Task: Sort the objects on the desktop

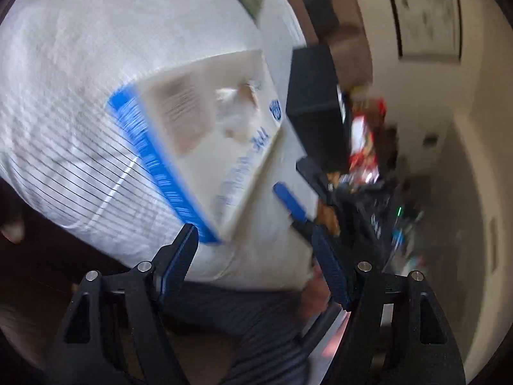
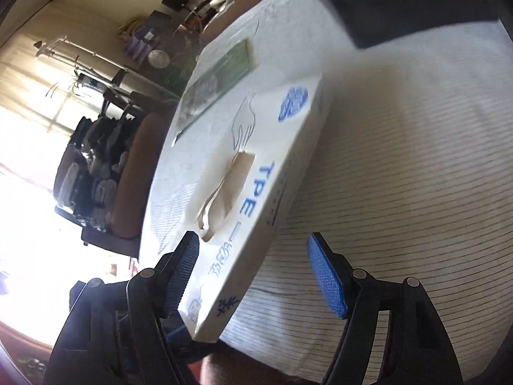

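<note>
A white box of gloves (image 2: 256,173) with blue letters is being seen lying flat on the counter (image 2: 400,176), which is covered with a striped white cloth. A bit of glove is sticking out of the slot on top. The right gripper (image 2: 253,272) is being held low at the near end of the box, with its fingers (image 2: 327,276) spread wide apart. The box corner is sitting between them, but it cannot be told if it is being touched. Nothing is being squeezed yet.

The left gripper (image 1: 256,256) is being held near the blue-edged end of the same box (image 1: 205,134). Its fingers (image 1: 179,256) are also spread apart and nothing is being held in them. This view is blurry.

A flat green packet (image 2: 218,83) is being seen farther back on the cloth, and a dark box (image 1: 315,106) is standing at the counter's edge, close to the white box.

The sorting looks like it is only being started. The glove box is not being lifted, and the packet and the dark box are probably still to be put away too.
</note>
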A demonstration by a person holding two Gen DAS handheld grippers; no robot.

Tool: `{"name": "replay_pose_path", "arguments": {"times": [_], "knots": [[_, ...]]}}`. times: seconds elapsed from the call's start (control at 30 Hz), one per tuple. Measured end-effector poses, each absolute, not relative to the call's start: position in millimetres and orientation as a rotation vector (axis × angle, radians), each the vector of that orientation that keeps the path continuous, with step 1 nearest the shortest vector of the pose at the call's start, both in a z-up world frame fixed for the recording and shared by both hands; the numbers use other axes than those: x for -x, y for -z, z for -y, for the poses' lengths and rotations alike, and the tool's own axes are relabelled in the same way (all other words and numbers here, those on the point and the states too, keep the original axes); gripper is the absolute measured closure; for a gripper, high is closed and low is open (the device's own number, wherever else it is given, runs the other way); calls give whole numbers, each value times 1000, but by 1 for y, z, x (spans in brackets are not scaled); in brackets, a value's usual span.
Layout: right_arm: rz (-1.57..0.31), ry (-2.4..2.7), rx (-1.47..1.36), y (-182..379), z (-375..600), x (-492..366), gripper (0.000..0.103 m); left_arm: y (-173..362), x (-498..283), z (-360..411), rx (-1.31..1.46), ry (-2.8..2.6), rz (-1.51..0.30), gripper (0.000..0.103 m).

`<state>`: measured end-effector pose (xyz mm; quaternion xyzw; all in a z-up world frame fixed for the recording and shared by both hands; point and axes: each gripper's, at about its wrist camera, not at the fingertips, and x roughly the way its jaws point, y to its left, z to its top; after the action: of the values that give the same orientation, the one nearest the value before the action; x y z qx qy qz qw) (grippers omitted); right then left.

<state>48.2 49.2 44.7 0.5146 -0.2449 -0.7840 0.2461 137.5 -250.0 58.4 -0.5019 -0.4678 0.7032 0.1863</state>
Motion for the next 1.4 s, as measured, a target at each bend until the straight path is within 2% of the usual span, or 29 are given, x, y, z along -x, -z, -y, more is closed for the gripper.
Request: {"name": "replay_pose_path", "arguments": {"times": [0.1, 0.2, 0.3, 0.47, 0.6, 0.7, 0.8, 0.87, 1.0, 1.17, 1.27, 1.33, 1.4], "knots": [[640, 2174, -1423, -42, -56, -47, 30, -90, -136, 262, 1464, -2131, 1075, 33], [647, 2182, -1440, -36, -58, -46, 30, -124, -116, 268, 1452, -2390, 731, 33], [628, 2187, -1457, -30, -45, -44, 30, -125, -82, 256, 1457, -2519, 386, 33], [603, 2202, -1484, -19, -35, -46, 30, -83, -51, 230, 1516, -2439, 185, 32], [577, 2214, -1517, -12, -26, -36, 30, -64, -49, 213, 1559, -2428, -48, 31], [515, 2249, -1523, -12, -13, -26, 30, -47, -41, 206, 1605, -2363, -16, 34], [452, 2265, -1533, -12, 2, -16, 30, -30, -41, 202, 1647, -2344, 18, 56], [353, 2292, -1530, -13, 13, -10, 31, -32, -46, 208, 1618, -2376, 92, 56], [153, 2346, -1520, -12, 25, 0, 46, -35, -54, 212, 1593, -2390, 200, 56], [139, 2344, -1500, -9, 15, 7, 48, -35, -64, 192, 1606, -2443, 137, 56], [-21, 2353, -1520, -11, 29, 8, 44, -34, -65, 188, 1601, -2491, 129, 56], [-155, 2372, -1505, -11, 40, 6, 45, -35, -66, 187, 1602, -2507, 126, 56], [-111, 2377, -1493, -10, 35, 6, 47, -39, -68, 186, 1597, -2505, 140, 56]]}}
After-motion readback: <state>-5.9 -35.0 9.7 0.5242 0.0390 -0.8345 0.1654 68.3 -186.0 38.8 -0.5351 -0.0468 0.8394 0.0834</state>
